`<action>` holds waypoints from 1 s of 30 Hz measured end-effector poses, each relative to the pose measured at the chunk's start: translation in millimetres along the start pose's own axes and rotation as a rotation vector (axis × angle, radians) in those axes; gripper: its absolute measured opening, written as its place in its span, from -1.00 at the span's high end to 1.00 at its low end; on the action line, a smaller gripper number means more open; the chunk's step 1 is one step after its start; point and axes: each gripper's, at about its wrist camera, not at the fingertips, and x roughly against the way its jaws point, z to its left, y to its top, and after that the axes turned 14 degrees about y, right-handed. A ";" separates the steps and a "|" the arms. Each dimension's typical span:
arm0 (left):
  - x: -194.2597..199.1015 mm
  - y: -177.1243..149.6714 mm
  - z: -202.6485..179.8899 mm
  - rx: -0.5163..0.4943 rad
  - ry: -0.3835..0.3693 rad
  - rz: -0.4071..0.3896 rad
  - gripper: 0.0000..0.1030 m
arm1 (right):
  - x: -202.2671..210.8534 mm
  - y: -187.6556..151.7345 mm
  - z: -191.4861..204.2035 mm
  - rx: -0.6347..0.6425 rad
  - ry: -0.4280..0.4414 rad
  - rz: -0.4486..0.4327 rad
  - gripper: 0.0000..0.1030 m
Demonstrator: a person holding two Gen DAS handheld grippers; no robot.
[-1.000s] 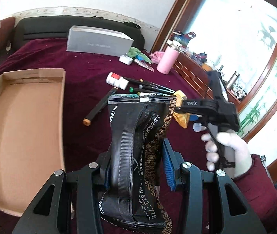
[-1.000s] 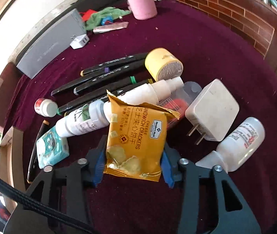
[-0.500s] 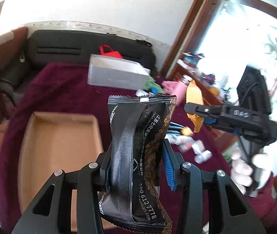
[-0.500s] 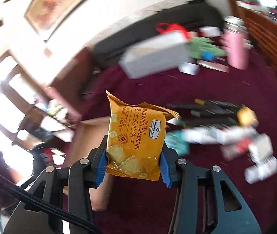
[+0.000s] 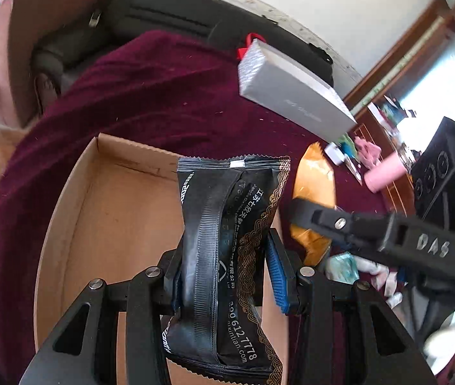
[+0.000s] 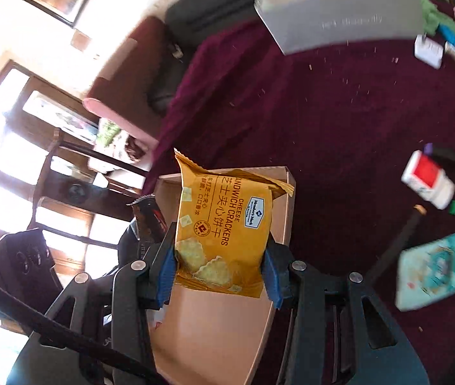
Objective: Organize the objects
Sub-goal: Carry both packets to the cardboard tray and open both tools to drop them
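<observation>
The left gripper is clenched on a black snack packet, held upright by its pinched middle so both crimped ends stand free of the blue pads. It hangs over the open cardboard box, which lies on the maroon cloth; that placing suggests the packet is meant to go into the box. The right gripper grasps a yellow cracker packet the same way, low on its body, with the printed face toward the camera. It too sits above the box, close beside the left gripper, so both packets look set for the same container.

The box floor under each packet is hidden by the packet itself. At the right edge of the right wrist view, the leftover items, a white bottle with a red label and a teal pack, are blurred, and the markers beside them are probably cut off by the frame.
</observation>
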 end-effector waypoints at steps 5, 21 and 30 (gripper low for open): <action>-27.6 8.4 11.9 0.055 -0.007 0.025 0.27 | -38.4 6.4 -22.3 -0.026 -0.040 0.038 0.14; -25.6 1.9 36.6 0.218 -0.133 0.049 0.00 | -32.0 10.5 -16.7 0.005 -0.037 -0.003 -0.01; 43.8 -20.7 -29.8 0.027 -0.156 -0.038 -0.15 | 76.8 -10.3 -23.4 0.055 -0.036 -0.136 -0.05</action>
